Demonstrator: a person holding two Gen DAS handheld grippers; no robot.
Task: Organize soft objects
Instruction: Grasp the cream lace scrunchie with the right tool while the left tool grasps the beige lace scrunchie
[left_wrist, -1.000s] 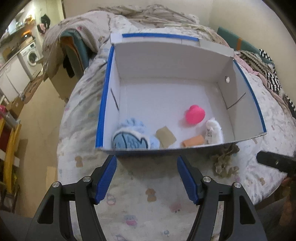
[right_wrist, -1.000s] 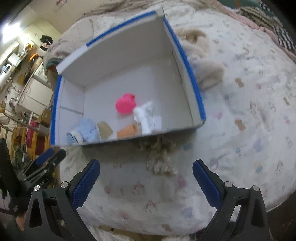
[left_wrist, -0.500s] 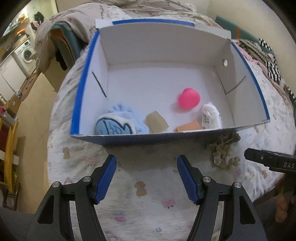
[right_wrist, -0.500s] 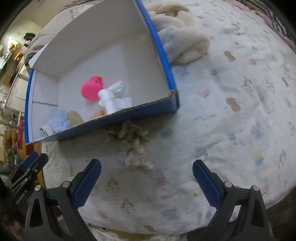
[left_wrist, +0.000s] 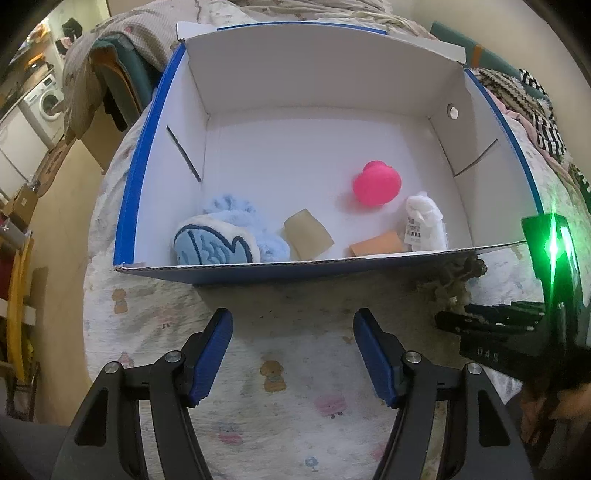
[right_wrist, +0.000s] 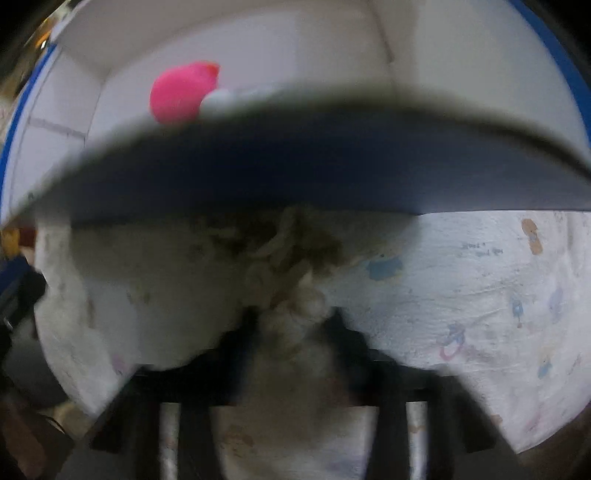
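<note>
A white box with blue edges (left_wrist: 136, 177) sits on the printed bedsheet. Inside lie a blue plush (left_wrist: 218, 240), a tan piece (left_wrist: 308, 236), an orange piece (left_wrist: 380, 243), a pink ball (left_wrist: 376, 184) and a white soft toy (left_wrist: 424, 221). A beige fuzzy cloth (right_wrist: 284, 295) lies on the sheet against the box's near wall; it also shows in the left wrist view (left_wrist: 454, 284). My right gripper (right_wrist: 291, 325) is down on it, its jaws closed around the cloth; the view is blurred. My left gripper (left_wrist: 291, 354) is open and empty, in front of the box.
The box's near wall (right_wrist: 295, 158) is right in front of the right gripper. The bed edge drops to the floor on the left (left_wrist: 55, 221). A washing machine (left_wrist: 46, 101) stands far left. Striped and knitted clothes (left_wrist: 532, 107) lie to the right of the box.
My right gripper has dropped onto the beige cloth by the box wall and closed from wide open. My left gripper has moved slightly nearer the box and stays open.
</note>
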